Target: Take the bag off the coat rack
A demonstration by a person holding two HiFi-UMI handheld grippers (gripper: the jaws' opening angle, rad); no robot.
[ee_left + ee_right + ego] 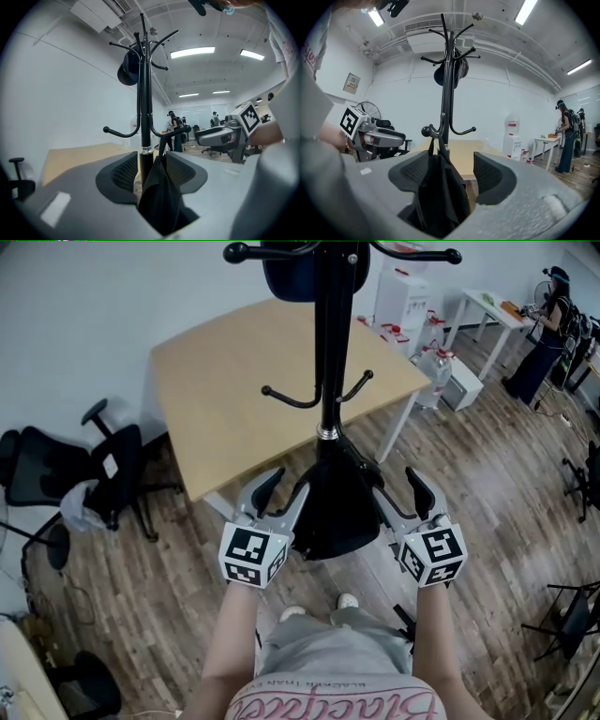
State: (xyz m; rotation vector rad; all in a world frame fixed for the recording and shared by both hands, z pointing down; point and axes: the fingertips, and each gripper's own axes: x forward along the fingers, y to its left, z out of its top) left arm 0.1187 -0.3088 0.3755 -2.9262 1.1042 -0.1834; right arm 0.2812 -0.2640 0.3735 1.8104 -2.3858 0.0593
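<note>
Bag (328,512) ungripped between spread jaws of left gripper (284,491) and right gripper (398,488); should clamp fabric, lift strap (433,145) over hook (426,131).

The floor (487,484) was brown wood plank; a light-wood table (234,381) stood beside a white wall (84,315). A black office chair (112,474) stood left of it — a white desk (487,310) far right. Ceiling light strips (192,52) were lit.

Pink script across the person's shirt (333,704) is not legible.
</note>
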